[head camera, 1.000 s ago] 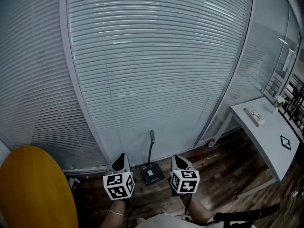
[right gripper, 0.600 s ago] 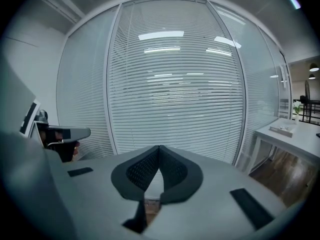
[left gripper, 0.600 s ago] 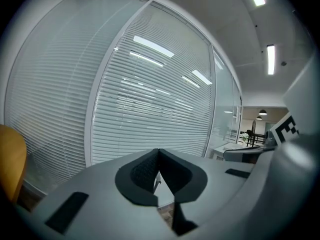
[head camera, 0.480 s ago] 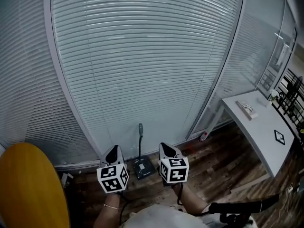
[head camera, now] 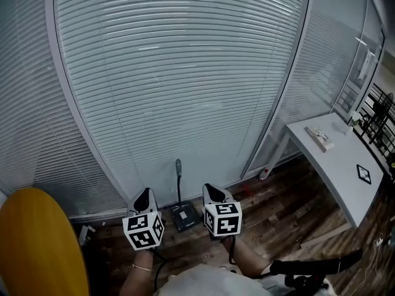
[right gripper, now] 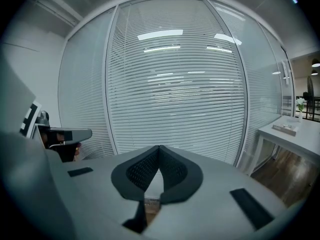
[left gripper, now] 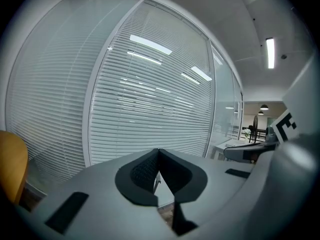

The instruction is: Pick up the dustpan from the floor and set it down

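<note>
The dustpan (head camera: pixel 184 215) is dark, with a long upright handle (head camera: pixel 178 172). It stands on the wooden floor against the foot of the glass wall, in the head view. My left gripper (head camera: pixel 144 194) hangs to its left and my right gripper (head camera: pixel 210 189) to its right, both apart from it and above the floor. In the left gripper view the left gripper (left gripper: pixel 158 151) has its jaws closed tip to tip with nothing between them. The right gripper (right gripper: pixel 159 148) looks the same in its own view. Both point at the blinds.
A glass wall with closed blinds (head camera: pixel 185 73) fills the front. A round yellow tabletop (head camera: pixel 34 245) is at the lower left. A white table (head camera: pixel 345 184) with a small object (head camera: pixel 321 137) stands at the right. A dark bar (head camera: pixel 315 266) crosses the lower right.
The whole scene has slid left and a little up in the head view. Both grippers keep their places either side of the dustpan and stay shut.
</note>
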`<state>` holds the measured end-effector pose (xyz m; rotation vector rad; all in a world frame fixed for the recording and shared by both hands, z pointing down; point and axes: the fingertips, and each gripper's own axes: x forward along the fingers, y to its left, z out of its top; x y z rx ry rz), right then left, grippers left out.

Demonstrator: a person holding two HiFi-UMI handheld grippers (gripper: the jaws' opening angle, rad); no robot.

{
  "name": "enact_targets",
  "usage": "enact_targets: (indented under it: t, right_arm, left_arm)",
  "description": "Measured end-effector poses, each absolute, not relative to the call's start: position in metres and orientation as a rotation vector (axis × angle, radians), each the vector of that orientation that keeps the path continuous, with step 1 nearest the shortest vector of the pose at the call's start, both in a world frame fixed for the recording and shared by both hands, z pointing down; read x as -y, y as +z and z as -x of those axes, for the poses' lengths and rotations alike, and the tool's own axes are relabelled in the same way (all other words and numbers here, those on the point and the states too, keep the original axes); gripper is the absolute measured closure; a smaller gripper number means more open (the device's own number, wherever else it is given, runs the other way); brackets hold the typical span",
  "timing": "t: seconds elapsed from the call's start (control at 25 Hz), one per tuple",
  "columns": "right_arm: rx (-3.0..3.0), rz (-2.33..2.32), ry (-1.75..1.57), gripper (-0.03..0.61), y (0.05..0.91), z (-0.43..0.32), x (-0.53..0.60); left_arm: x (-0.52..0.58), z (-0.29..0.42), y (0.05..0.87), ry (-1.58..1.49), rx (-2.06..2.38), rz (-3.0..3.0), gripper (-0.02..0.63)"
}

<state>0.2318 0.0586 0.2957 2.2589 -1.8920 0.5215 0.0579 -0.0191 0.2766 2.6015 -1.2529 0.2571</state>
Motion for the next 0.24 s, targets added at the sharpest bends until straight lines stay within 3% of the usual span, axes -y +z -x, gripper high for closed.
enact_targets:
  t: [0.24]
  right_arm:
    - [1.882, -2.267, 0.517, 0.546, 0.301, -0.239, -0.072]
  left_arm:
    - [0.009, -0.065, 0.286, 0.266, 1.243, -2.603, 0.597]
